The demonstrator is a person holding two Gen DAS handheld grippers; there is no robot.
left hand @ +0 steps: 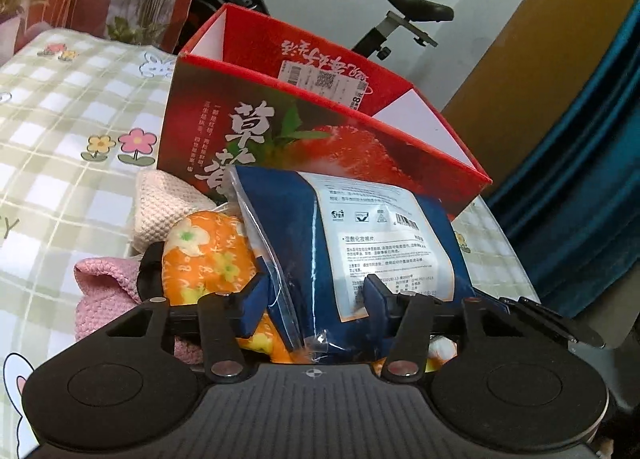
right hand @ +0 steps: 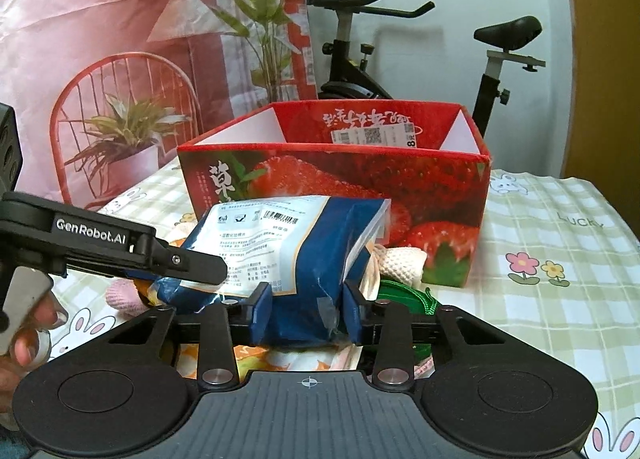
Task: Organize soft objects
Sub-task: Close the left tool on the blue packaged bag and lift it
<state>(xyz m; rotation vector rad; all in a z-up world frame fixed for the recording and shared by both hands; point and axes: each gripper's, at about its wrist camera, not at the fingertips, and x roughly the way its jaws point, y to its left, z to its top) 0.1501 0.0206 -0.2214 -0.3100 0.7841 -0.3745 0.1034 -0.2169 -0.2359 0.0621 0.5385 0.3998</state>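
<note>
Gripping from both ends, two grippers hold one blue plastic packet (right hand: 304, 259) with a white printed label, just in front of a red strawberry-printed box (right hand: 332, 195) that stands open-topped on a checked tablecloth (right hand: 552, 299).

Left side: in the right wrist view the left gripper (right hand: 188, 263) reaches in from the left edge, a person's fingers (right hand: 36, 323) on its handle. In its own view the left gripper (left hand: 316, 291) has its blue pads pressed against the packet's (left hand: 360, 243) lower part, clamped on it.

Beside that, an orange floral cloth item (left hand: 208, 259) lies under and left of the packet, with a pink knit piece (left hand: 104, 291) and a cream knit piece (left hand: 164, 203) further left.

Right side: the right gripper (right hand: 306, 311) is clamped on the packet's near end, plastic bunched between its pads. A green item (right hand: 404, 295) and a cream knit piece (right hand: 400, 263) lie just right of the packet, against the box front.
</note>
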